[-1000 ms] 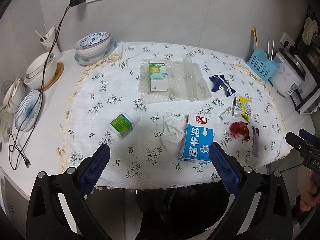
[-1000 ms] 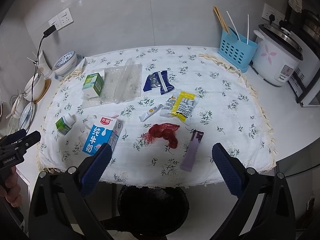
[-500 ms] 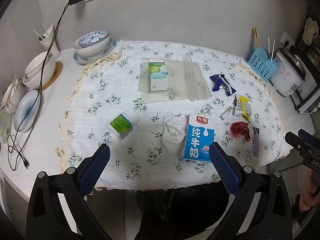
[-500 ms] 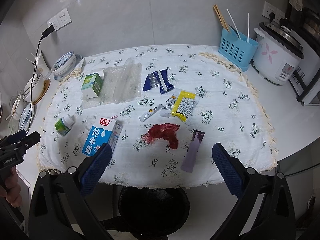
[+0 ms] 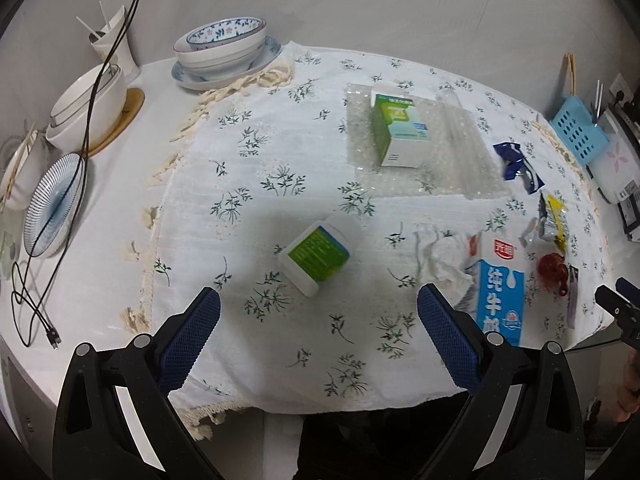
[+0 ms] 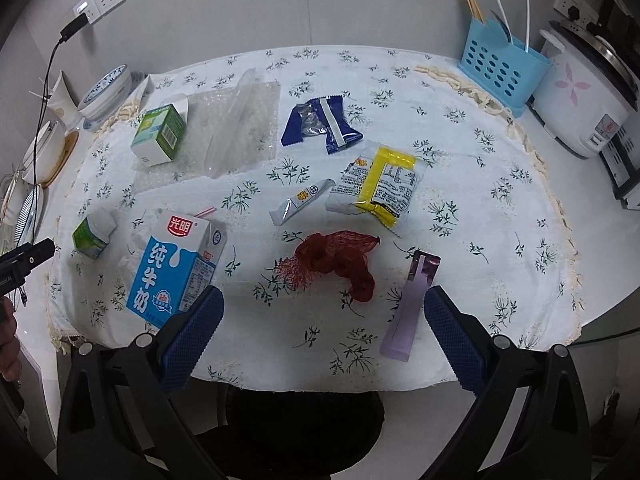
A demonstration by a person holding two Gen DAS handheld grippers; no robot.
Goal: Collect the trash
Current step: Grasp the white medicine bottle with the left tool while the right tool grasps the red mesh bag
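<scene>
Trash lies on a floral tablecloth [image 5: 256, 184]. My left gripper [image 5: 318, 340] is open and empty, just short of a small green-labelled white bottle [image 5: 316, 254] lying on its side. A crumpled tissue [image 5: 436, 256] and a blue milk carton [image 5: 500, 292] lie to its right. My right gripper [image 6: 324, 332] is open and empty, near a red mesh net [image 6: 336, 258] and a purple wrapper [image 6: 408, 308]. Farther off lie a yellow packet [image 6: 380, 188], a small sachet [image 6: 300, 202], a blue wrapper [image 6: 320, 124], a green box [image 6: 158, 134] and bubble wrap [image 6: 236, 132].
A black bin [image 6: 304, 428] stands under the table's front edge. Bowls and plates [image 5: 220, 52] with a black cable [image 5: 80, 152] sit at the left. A blue utensil basket [image 6: 500, 70] and a rice cooker [image 6: 580, 92] stand at the right.
My left gripper has moved forward and left over the table, closer to the small green bottle. My right gripper has moved forward toward the red net. Both stay open.
</scene>
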